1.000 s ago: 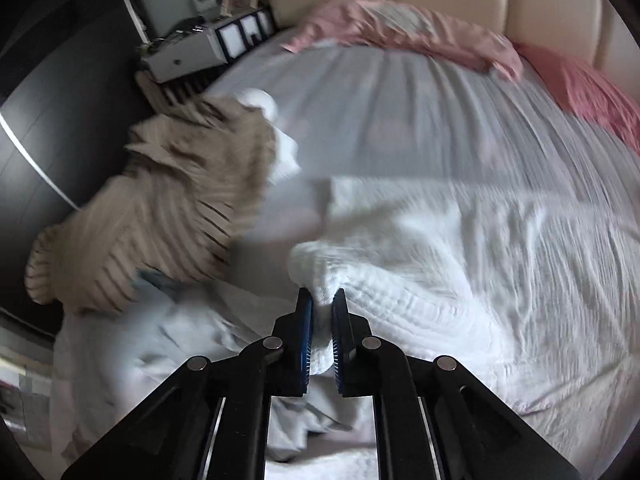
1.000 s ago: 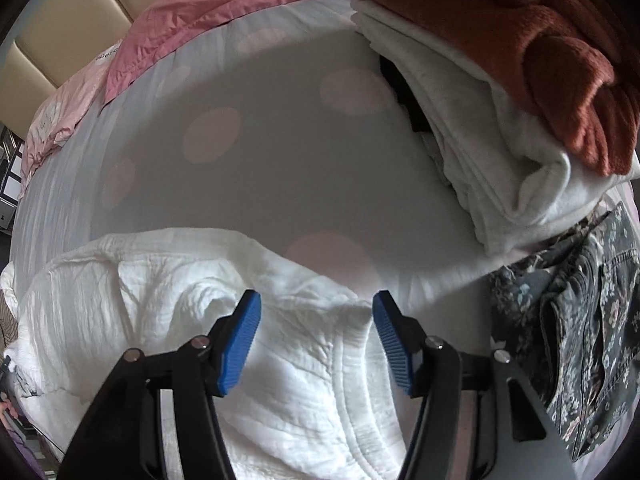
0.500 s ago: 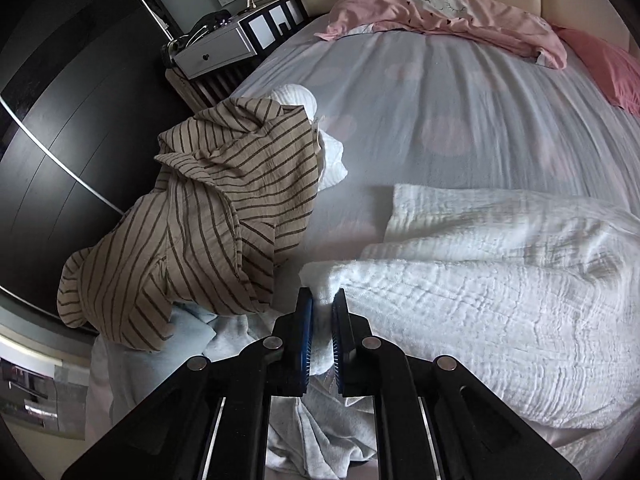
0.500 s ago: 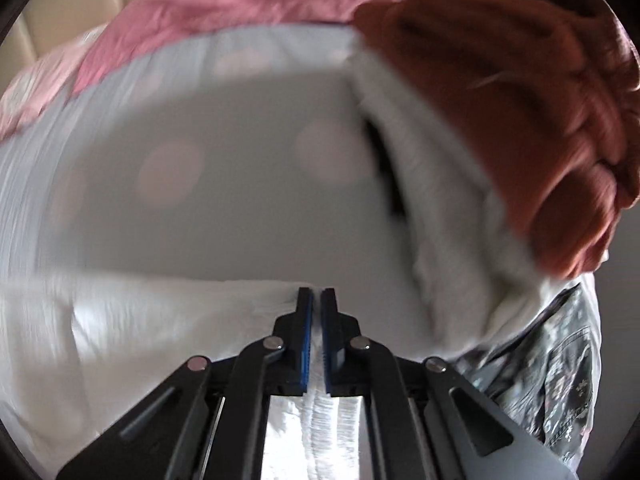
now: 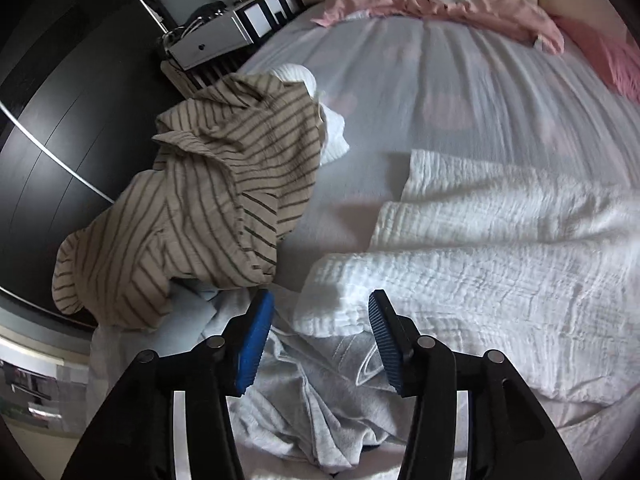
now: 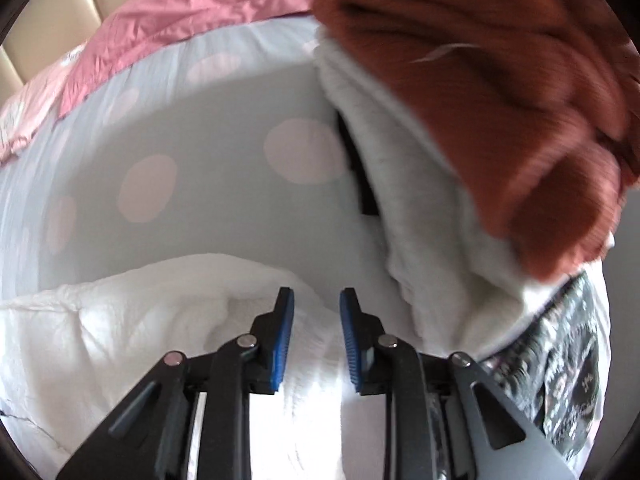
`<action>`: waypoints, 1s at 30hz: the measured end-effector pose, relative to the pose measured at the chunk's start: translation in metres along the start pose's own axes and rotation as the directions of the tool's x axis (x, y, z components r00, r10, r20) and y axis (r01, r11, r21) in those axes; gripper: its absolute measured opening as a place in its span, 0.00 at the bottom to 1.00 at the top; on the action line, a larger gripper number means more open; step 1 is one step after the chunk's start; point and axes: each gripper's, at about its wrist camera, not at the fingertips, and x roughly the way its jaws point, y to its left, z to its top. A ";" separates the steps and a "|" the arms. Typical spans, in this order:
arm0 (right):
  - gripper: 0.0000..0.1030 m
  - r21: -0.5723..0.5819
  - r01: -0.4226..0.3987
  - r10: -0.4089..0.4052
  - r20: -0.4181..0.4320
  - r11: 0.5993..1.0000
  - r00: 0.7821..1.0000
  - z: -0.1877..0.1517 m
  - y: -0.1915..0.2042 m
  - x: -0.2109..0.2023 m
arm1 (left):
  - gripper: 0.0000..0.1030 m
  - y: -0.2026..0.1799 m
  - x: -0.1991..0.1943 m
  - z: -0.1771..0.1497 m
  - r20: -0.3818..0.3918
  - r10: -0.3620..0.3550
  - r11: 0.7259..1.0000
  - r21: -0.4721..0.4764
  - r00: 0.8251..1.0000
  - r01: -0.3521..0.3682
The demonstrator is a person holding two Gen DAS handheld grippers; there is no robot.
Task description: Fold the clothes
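A white crinkled garment (image 5: 480, 248) lies folded over on the bed's spotted sheet (image 5: 440, 80). My left gripper (image 5: 320, 312) is open, its blue pads on either side of the garment's near left corner, holding nothing. In the right wrist view the same white garment (image 6: 140, 320) lies under my right gripper (image 6: 316, 312), which is open a moderate gap above the cloth's right edge and holds nothing.
A beige striped shirt (image 5: 200, 200) and pale grey clothes (image 5: 312, 392) lie heaped at the bed's left edge. A rust sweater (image 6: 500, 80) sits on a folded white garment (image 6: 420, 220), with a dark floral garment (image 6: 568, 368) beside it. Pink bedding (image 5: 440, 4) lies by the headboard.
Both grippers, shut on the white garment half a second ago, have opened and let it go. The garment now lies folded on the bed.
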 end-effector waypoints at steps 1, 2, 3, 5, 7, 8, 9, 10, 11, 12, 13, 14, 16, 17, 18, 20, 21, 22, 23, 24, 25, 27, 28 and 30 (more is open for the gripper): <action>0.24 0.012 -0.006 0.006 0.008 1.000 1.000 -0.004 -0.004 -0.008 | 0.50 -0.001 -0.009 -0.004 0.012 -0.024 1.000 0.006 1.000 0.024; 0.25 0.013 -0.016 0.016 0.009 1.000 1.000 -0.008 -0.007 -0.015 | 0.50 -0.002 -0.018 -0.007 0.024 -0.051 0.999 0.014 0.998 0.051; 0.25 0.001 -0.024 0.024 0.007 1.000 1.000 -0.013 -0.009 -0.023 | 0.50 -0.006 -0.029 -0.013 0.036 -0.080 0.996 0.041 0.996 0.078; 0.26 -0.055 -0.031 0.031 -0.001 0.998 1.000 -0.025 -0.007 -0.039 | 0.50 -0.016 -0.047 -0.028 0.045 -0.112 0.987 0.117 0.993 0.106; 0.26 -0.141 -0.043 0.041 -0.017 0.989 0.999 -0.040 -0.002 -0.055 | 0.50 -0.023 -0.065 -0.043 0.049 -0.137 0.974 0.190 0.989 0.125; 0.26 -0.189 -0.049 0.045 -0.027 0.981 0.999 -0.048 0.000 -0.063 | 0.50 -0.022 -0.073 -0.052 0.047 -0.150 0.968 0.212 0.988 0.137; 0.26 -0.237 -0.051 0.045 -0.032 0.970 0.999 -0.057 0.003 -0.071 | 0.50 -0.022 -0.080 -0.061 0.046 -0.163 0.962 0.232 0.986 0.148; 0.26 -0.284 -0.051 0.043 -0.034 0.958 0.999 -0.068 0.006 -0.080 | 0.50 -0.020 -0.087 -0.070 0.037 -0.177 0.956 0.243 0.984 0.162; 0.26 -0.323 -0.053 0.043 -0.038 0.945 0.998 -0.077 0.000 -0.089 | 0.50 -0.018 -0.093 -0.078 0.027 -0.190 0.951 0.252 0.981 0.177; 0.26 -0.358 -0.057 0.045 -0.042 0.932 0.998 -0.090 -0.006 -0.099 | 0.50 -0.017 -0.099 -0.087 0.024 -0.194 0.945 0.274 0.981 0.180; 0.26 -0.391 -0.060 0.047 -0.042 0.918 0.998 -0.103 -0.007 -0.108 | 0.50 -0.015 -0.105 -0.096 0.022 -0.196 0.937 0.298 0.980 0.181; 0.26 -0.424 -0.061 0.048 -0.041 0.904 0.998 -0.116 -0.007 -0.117 | 0.50 -0.014 -0.112 -0.107 0.021 -0.191 0.928 0.330 0.981 0.174; 0.26 -0.484 -0.063 0.052 -0.038 0.873 0.998 -0.142 -0.003 -0.132 | 0.50 -0.011 -0.122 -0.127 0.013 -0.188 0.913 0.371 0.982 0.170; 0.26 -0.510 -0.065 0.055 -0.036 0.858 0.998 -0.154 0.003 -0.136 | 0.50 -0.010 -0.126 -0.137 0.010 -0.186 0.905 0.391 0.982 0.168; 0.26 -0.533 -0.062 0.053 -0.032 0.844 0.998 -0.166 0.004 -0.142 | 0.50 -0.008 -0.131 -0.147 0.006 -0.185 0.897 0.411 0.983 0.166; 0.26 -0.568 -0.057 0.050 -0.028 0.821 0.998 -0.186 0.009 -0.149 | 0.50 -0.005 -0.139 -0.167 -0.007 -0.183 0.878 0.448 0.983 0.166; 0.26 -0.579 -0.054 0.048 -0.025 0.813 0.999 -0.193 0.017 -0.152 | 0.50 -0.005 -0.140 -0.177 -0.015 -0.186 0.867 0.469 0.982 0.172; 0.26 -0.584 -0.056 0.051 -0.025 0.810 0.998 -0.200 0.018 -0.154 | 0.50 -0.005 -0.141 -0.187 -0.024 -0.190 0.854 0.489 0.981 0.177; 0.27 -0.586 -0.060 0.055 -0.025 0.808 0.998 -0.207 0.016 -0.156 | 0.50 -0.005 -0.142 -0.197 -0.033 -0.194 0.840 0.510 0.980 0.183; 0.28 -0.588 -0.063 0.060 -0.026 0.807 0.998 -0.214 0.015 -0.157 | 0.50 -0.008 -0.142 -0.212 -0.044 -0.181 0.827 0.534 0.982 0.177; 0.29 -0.589 -0.067 0.064 -0.026 0.805 0.998 -0.221 0.013 -0.159 | 0.50 -0.010 -0.141 -0.224 -0.058 -0.169 0.812 0.557 0.984 0.172; 0.30 -0.590 -0.073 0.071 -0.027 0.804 0.997 -0.234 0.010 -0.162 | 0.49 -0.013 -0.136 -0.246 -0.091 -0.148 0.779 0.603 0.985 0.173; 0.30 -0.588 -0.074 0.072 -0.027 0.806 0.997 -0.240 0.008 -0.165 | 0.49 -0.014 -0.133 -0.257 -0.104 -0.135 0.762 0.624 0.985 0.170; 0.30 -0.583 -0.078 0.072 -0.033 0.809 0.997 -0.248 0.003 -0.164 | 0.48 -0.016 -0.126 -0.276 -0.120 -0.106 0.734 0.661 0.987 0.159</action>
